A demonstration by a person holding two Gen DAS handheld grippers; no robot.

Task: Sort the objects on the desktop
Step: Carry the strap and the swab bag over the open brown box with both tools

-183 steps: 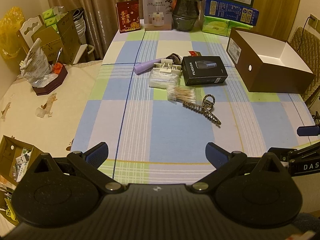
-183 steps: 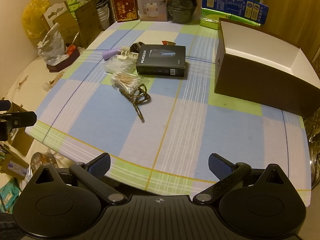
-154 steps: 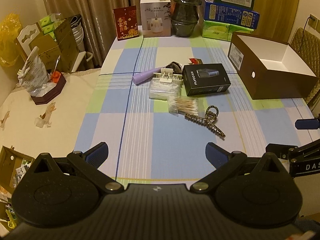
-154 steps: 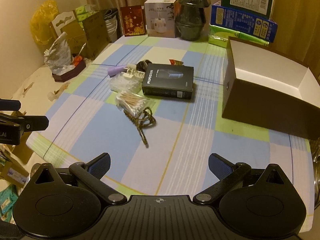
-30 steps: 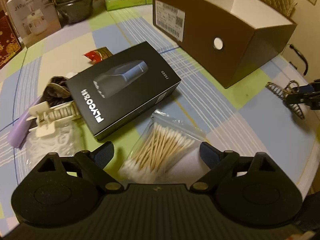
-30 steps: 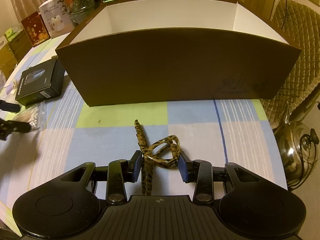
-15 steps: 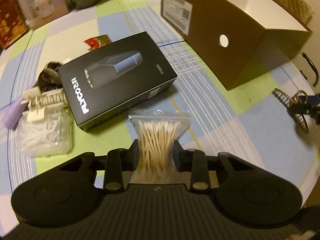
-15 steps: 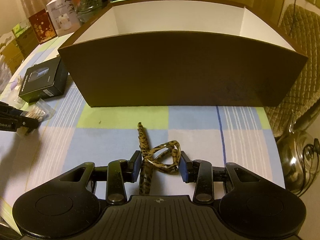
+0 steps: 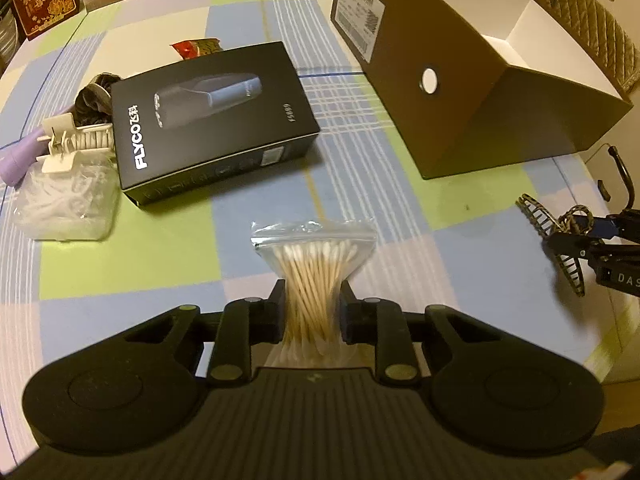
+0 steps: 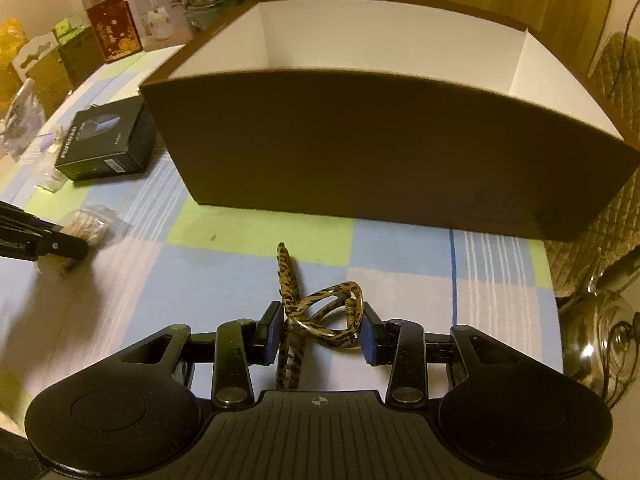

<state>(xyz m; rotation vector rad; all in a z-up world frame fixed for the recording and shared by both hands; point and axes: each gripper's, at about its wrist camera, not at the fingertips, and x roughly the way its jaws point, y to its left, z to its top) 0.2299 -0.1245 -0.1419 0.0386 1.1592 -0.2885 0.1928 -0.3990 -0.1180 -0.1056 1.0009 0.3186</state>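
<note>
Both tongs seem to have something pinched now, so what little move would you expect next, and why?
Probably a lift of the right tongs toward the open brown box. They are shut on the leopard-print hair clip directly in front of its near wall, and what shows of its white inside looks bare. The left tongs have just been closing and now squeeze the bag of cotton swabs, farther from the box.

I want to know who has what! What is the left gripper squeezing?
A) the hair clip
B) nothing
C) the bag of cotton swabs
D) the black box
C: in the left wrist view the left gripper has its jaws pinched on the bag of cotton swabs, bunching its middle.
</note>
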